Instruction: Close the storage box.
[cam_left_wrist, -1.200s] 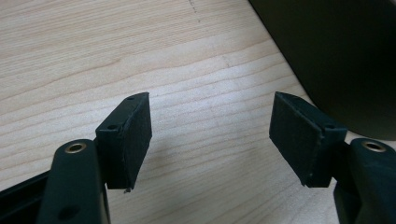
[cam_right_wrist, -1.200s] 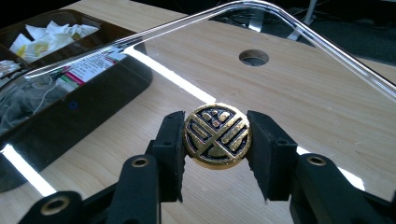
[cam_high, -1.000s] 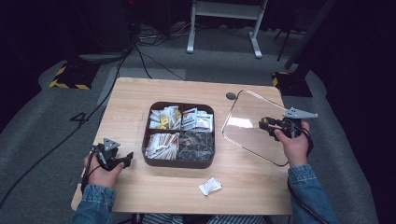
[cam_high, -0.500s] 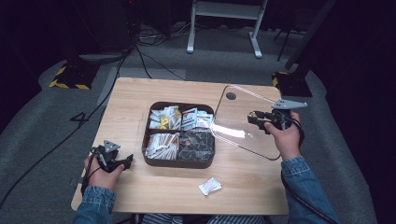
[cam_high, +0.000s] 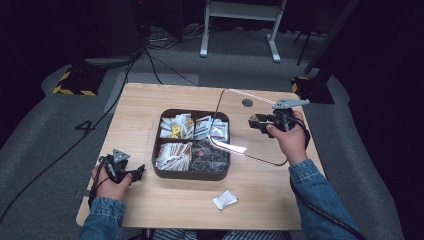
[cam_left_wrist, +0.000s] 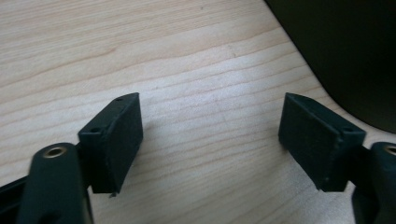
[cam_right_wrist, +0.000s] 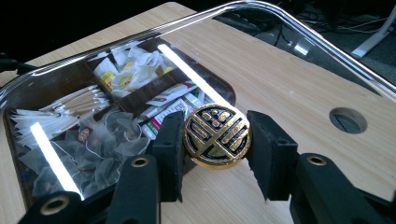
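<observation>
Right gripper (cam_right_wrist: 215, 140): my jaws are clamped on the round gold-and-black knob (cam_right_wrist: 217, 136) of the clear lid (cam_right_wrist: 280, 28); in the high view this gripper (cam_high: 256, 122) sits right of centre, held by my right hand (cam_high: 288, 137).
Clear lid: lifted and tilted in the high view (cam_high: 235, 120), its left edge over the right side of the box, the rest over bare table at right of centre; bright strips of light reflect on it.
Box (cam_high: 165, 172): dark, rounded, four compartments, at the centre of the high view; seen through the lid in the right gripper view (cam_right_wrist: 219, 88).
Contents: white and yellow packets (cam_high: 176, 126) upper left; red-and-white packets (cam_high: 202, 125) upper right; pale sticks (cam_high: 172, 152) lower left; translucent sachets (cam_high: 212, 157) lower right.
Left gripper (cam_left_wrist: 210, 135): my jaws stand wide apart with nothing between them, low over the wood; the box's dark wall (cam_left_wrist: 345, 51) fills the upper right of this view. In the high view it (cam_high: 135, 172) lies at lower left, in my left hand (cam_high: 112, 182), just beside the box.
Loose packet (cam_high: 225, 200): white, alone on the table near the bottom edge, below the box.
Table (cam_high: 145, 105): light wood, with a round hole (cam_high: 247, 102) at upper right.
</observation>
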